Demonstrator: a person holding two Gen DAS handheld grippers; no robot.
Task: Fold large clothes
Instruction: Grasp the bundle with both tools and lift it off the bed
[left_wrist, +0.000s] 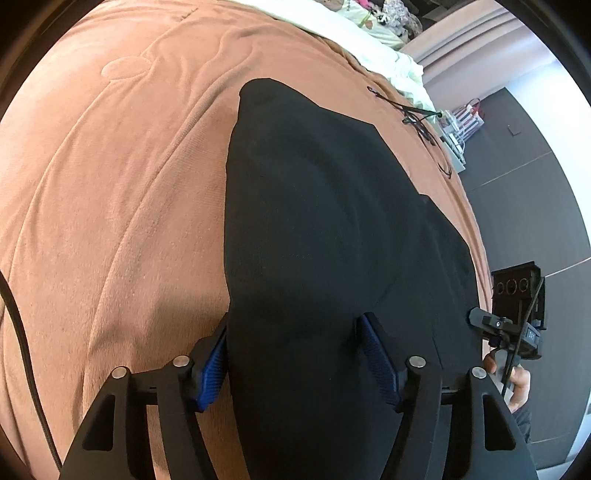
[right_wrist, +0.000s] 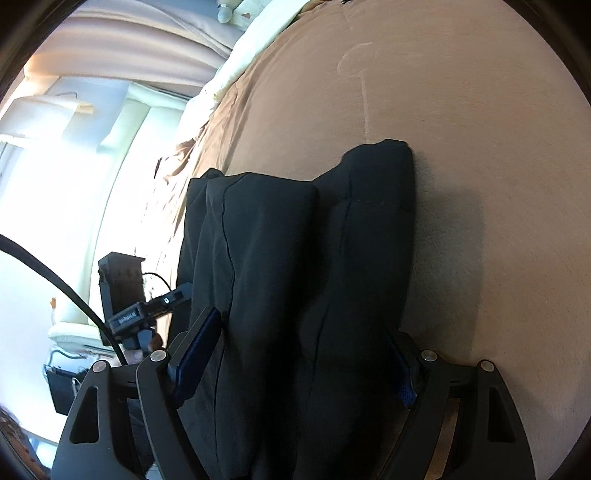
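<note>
While writing on the other tool's grey body at 8 o'clock stays unreadable, the large black fabric garment (left_wrist: 325, 229) is draped on the brown plush bed cover (left_wrist: 110, 192), gripped between the spread blue-padded fingers of the left tool (left_wrist: 295, 354) and right tool (right_wrist: 306, 354).

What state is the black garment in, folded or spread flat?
Partly folded: the black garment lies in stacked layers with thick doubled edges on the brown blanket; fold count unclear.

A bed under a brown blanket (left_wrist: 110, 206) carries a black garment (left_wrist: 314, 221), spread ahead of both sets of jaws and running between them. Thin black cords (left_wrist: 417, 118) lie beyond, near a white sheet (left_wrist: 373, 48).
</note>
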